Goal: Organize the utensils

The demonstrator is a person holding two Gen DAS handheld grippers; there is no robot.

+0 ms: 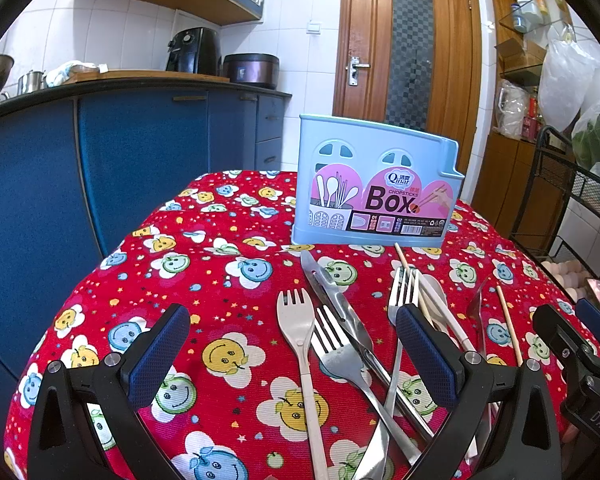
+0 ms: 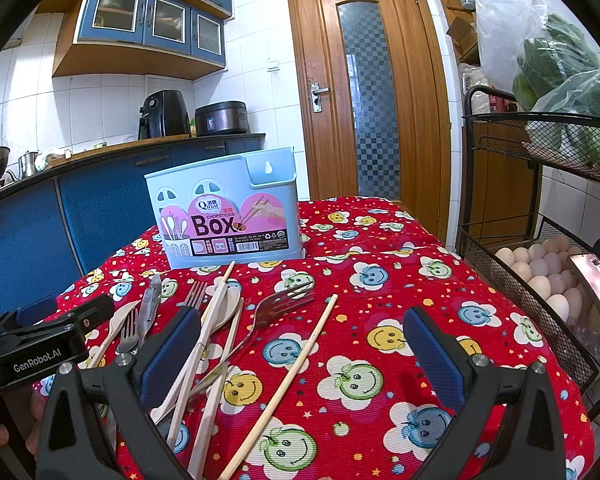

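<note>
A light blue chopsticks box [image 1: 376, 188] [image 2: 224, 212] stands upright at the far side of the red smiley tablecloth [image 1: 220, 264] [image 2: 400, 280]. Loose utensils lie in front of it: a white plastic fork [image 1: 298, 332], a steel fork [image 1: 340, 356], a steel knife [image 1: 332, 292], a second steel fork [image 1: 402, 292] and a white spoon [image 1: 440, 304]. In the right wrist view a single wooden chopstick [image 2: 296, 372], a dark fork [image 2: 276, 308] and crossed chopsticks [image 2: 212, 328] lie ahead. My left gripper [image 1: 292, 360] hangs open above the forks and knife. My right gripper [image 2: 300, 360] is open over the single chopstick.
Blue kitchen cabinets [image 1: 120, 152] run along the left, with an air fryer [image 1: 192, 52] and a rice cooker [image 1: 252, 70] on the counter. A wooden door [image 2: 372, 92] is behind the table. A black wire rack [image 2: 540, 240] holding eggs [image 2: 540, 268] and bagged greens stands close on the right.
</note>
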